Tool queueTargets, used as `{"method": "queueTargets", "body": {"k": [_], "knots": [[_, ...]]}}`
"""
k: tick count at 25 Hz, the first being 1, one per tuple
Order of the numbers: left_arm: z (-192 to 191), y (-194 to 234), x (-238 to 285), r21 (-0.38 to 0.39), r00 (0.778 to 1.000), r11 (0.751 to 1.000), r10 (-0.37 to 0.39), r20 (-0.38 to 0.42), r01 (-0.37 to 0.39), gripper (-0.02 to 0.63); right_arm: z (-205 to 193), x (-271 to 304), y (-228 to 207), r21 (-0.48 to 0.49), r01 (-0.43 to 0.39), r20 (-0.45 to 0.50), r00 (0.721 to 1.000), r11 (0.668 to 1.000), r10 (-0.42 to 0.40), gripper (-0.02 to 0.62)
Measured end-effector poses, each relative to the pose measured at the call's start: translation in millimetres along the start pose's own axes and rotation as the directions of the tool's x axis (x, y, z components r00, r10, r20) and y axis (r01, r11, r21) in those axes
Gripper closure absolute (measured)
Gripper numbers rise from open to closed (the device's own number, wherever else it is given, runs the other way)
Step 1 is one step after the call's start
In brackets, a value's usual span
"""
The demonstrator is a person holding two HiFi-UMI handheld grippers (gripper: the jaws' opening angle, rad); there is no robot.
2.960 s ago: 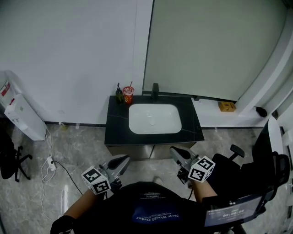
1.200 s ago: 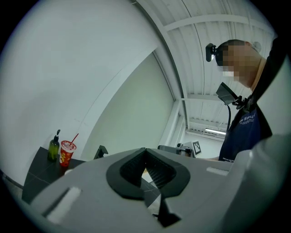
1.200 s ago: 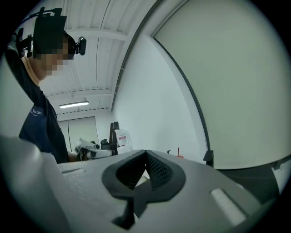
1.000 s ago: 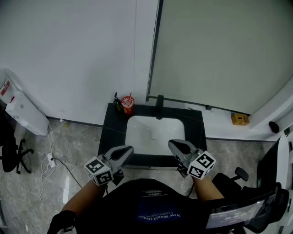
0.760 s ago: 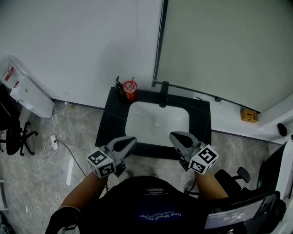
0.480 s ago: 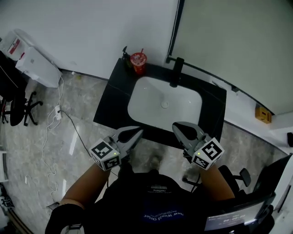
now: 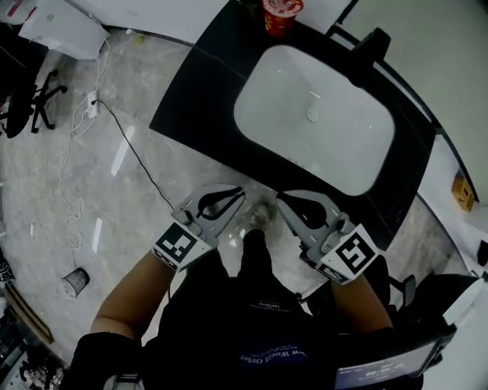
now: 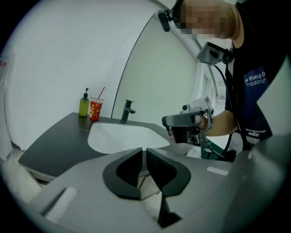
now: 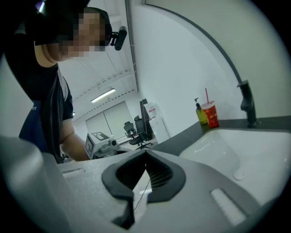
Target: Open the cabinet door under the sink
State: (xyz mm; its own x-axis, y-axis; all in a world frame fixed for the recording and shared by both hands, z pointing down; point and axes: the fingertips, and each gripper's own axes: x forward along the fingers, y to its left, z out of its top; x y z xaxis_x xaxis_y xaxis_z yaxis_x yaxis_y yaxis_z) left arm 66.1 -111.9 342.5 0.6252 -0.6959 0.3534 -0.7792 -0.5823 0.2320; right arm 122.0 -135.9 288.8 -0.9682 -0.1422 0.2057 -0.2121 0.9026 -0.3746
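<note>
We hold the left gripper (image 7: 239, 195) and the right gripper (image 7: 280, 201) side by side over the grey marble floor (image 7: 114, 175), just short of the near edge of the black rectangular countertop (image 7: 194, 103). Each gripper's jaws are closed together with nothing between them. The white rounded sink basin (image 7: 320, 107) lies ahead of both tips. The cabinet door sits beneath that countertop, and from above the slab hides it. A red paper cup (image 7: 279, 14) stands at the counter's far edge.
</note>
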Motion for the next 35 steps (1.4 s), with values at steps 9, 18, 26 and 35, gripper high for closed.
{"method": "queueTargets", "body": {"k": [9, 18, 26, 35], "knots": [[-121.4, 56.7, -29.1, 0.285, 0.987, 0.957, 0.095, -0.127, -0.056, 0.485, -110.4, 95.9, 53.4, 0.056, -0.088, -0.152, 0.984, 0.995, 0.096, 0.594], [-176.1, 90.4, -23.2, 0.567, 0.972, 0.820, 0.188, -0.141, -0.076, 0.375, -166.2, 157.1, 46.3, 0.009, -0.078, -0.148, 0.986, 0.997, 0.078, 0.594], [-190.4, 136.8, -11.2, 0.820, 0.937, 0.566, 0.324, -0.129, -0.083, 0.290, -188.2, 173.5, 21.7, -0.080, 0.011, -0.114, 0.993, 0.997, -0.020, 0.594], [-174.3, 150.5, 7.2, 0.983, 0.885, 0.177, 0.464, -0.050, -0.037, 0.244, -202.0, 164.4, 29.4, -0.044, 0.017, -0.139, 0.990, 0.999, -0.023, 0.594]]}}
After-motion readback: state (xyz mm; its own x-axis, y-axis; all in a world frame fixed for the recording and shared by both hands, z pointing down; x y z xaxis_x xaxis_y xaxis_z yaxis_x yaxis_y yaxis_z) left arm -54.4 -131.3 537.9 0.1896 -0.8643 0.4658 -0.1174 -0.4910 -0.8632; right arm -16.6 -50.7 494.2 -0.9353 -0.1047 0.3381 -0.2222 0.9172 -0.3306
